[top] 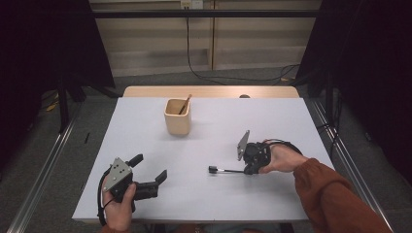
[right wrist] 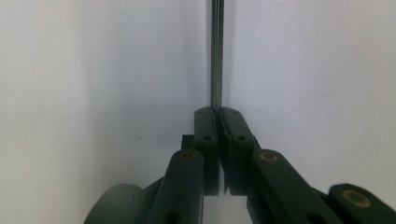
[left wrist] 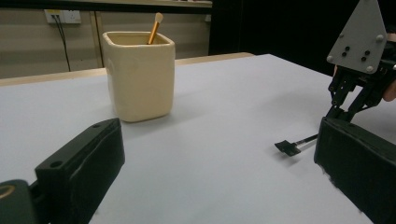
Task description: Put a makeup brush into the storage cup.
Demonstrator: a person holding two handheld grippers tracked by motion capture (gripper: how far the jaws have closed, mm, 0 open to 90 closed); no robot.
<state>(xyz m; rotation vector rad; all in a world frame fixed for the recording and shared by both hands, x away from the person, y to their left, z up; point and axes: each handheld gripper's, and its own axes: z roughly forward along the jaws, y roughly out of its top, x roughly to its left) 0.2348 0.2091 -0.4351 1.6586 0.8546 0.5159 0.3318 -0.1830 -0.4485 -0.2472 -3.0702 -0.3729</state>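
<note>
We see the right gripper [top: 247,170] with its fingers clamped on a thin black brush [top: 224,170], held low over the bench [top: 145,131], well right of and nearer than the cream cup [top: 177,116]. The left gripper [top: 148,168] has its fingers spread, empty.

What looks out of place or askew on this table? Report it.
Nothing stands out. The cream cup stands upright with one wooden-handled brush leaning inside. The right gripper has its jaws shut on a thin black brush, held low over the white table. Nothing is spilled or damaged.
</note>
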